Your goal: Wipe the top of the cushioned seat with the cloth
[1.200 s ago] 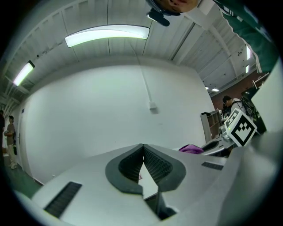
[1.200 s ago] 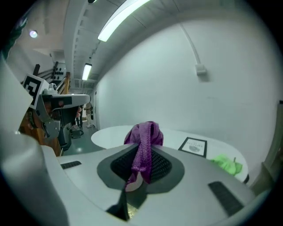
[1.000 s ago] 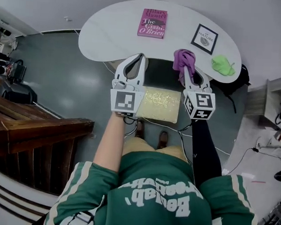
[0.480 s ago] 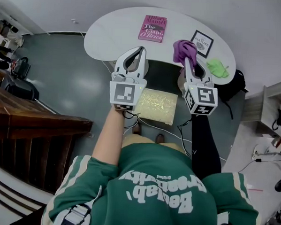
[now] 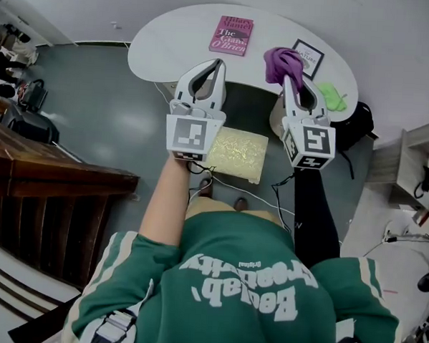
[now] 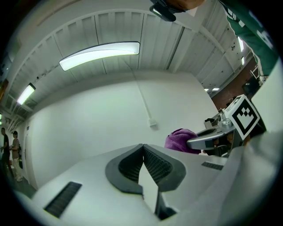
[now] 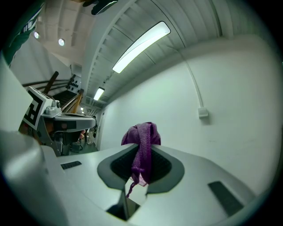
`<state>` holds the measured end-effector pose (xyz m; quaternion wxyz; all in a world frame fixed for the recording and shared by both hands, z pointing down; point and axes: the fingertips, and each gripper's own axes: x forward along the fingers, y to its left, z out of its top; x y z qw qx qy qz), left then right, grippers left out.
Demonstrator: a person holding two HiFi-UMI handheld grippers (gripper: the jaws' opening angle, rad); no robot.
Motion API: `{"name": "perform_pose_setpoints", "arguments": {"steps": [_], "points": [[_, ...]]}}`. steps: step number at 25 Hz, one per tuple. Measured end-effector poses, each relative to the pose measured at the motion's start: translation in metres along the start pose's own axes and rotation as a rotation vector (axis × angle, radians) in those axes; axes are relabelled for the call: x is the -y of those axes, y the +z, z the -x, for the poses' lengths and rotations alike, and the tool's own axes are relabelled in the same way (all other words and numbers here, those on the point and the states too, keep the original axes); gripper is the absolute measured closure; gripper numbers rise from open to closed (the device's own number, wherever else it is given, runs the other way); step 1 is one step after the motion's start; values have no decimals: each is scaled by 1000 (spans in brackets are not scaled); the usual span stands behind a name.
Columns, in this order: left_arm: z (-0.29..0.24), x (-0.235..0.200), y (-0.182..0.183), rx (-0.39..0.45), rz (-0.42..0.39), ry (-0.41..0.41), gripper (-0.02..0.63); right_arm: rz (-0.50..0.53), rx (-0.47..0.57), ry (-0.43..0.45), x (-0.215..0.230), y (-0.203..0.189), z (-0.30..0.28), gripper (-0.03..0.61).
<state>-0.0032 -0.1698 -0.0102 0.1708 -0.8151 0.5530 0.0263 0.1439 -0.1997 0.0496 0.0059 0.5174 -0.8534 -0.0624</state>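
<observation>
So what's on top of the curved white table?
A pink paperback book, a black-framed print and a crumpled green cloth. The raised purple cloth hides the print's left corner.

Purple knitted cloth (image 7: 141, 145), glossy patterned cushioned seat (image 5: 237, 152)

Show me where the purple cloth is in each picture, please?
Head view: the purple cloth is upper right of the middle, at the tip of the right gripper, seen against the white table.
Left gripper view: right of the middle, at the other gripper's tip.
Right gripper view: in the centre, pinched between the jaws.
Shared landmark: the right gripper, which holds the cloth in all three.
</observation>
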Motion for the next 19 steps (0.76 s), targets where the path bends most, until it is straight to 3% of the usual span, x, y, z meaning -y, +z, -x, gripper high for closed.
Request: {"name": "perform_pose_setpoints", "arguments": {"steps": [19], "points": [[12,7,10,1,-22,35,598,-26,25,2,0,0,14,520]]}}
